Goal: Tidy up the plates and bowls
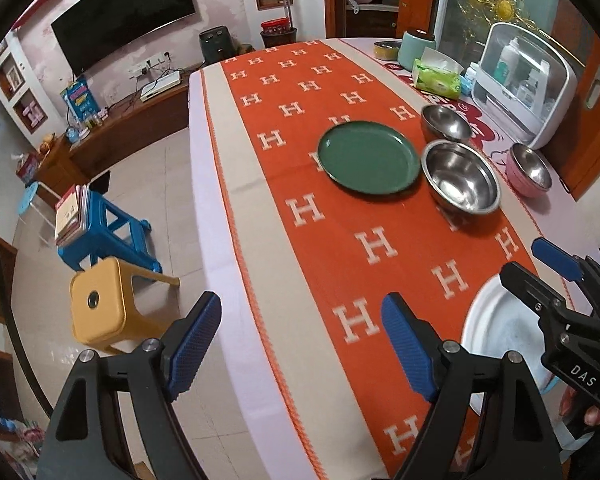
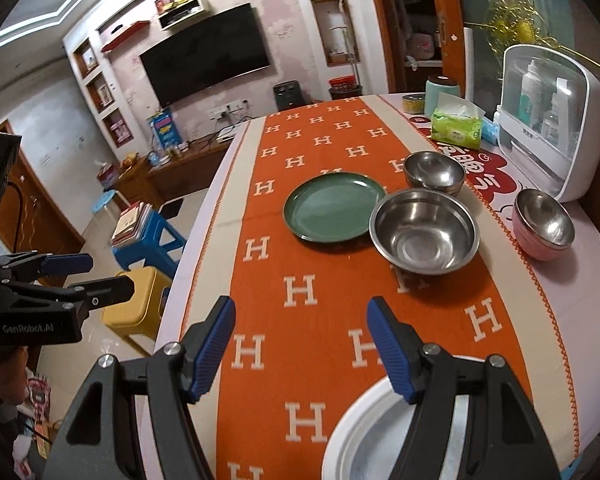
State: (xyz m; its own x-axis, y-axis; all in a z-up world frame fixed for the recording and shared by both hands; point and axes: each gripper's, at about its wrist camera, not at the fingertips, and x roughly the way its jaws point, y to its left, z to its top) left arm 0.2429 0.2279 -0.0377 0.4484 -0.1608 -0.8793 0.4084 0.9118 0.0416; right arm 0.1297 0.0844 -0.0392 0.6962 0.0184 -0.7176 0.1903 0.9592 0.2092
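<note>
A green plate (image 1: 370,157) (image 2: 332,206) lies mid-table on the orange runner. Right beside it stands a large steel bowl (image 1: 460,176) (image 2: 424,230). A smaller steel bowl (image 1: 446,122) (image 2: 434,172) sits behind that, and a pink bowl with a steel lining (image 1: 530,170) (image 2: 544,224) is off to the right. A white plate (image 1: 496,332) (image 2: 352,428) lies at the near edge. My left gripper (image 1: 300,344) (image 2: 96,276) hovers open over the table's left edge, holding nothing. My right gripper (image 2: 302,344) (image 1: 540,268) is open above the runner, its right finger over the white plate.
A green tissue pack (image 2: 456,130), a mint canister (image 2: 442,94) and a white lidded storage box (image 2: 548,120) line the back right of the table. On the floor to the left stand a blue stool (image 1: 108,232) stacked with books and a yellow stool (image 1: 98,300).
</note>
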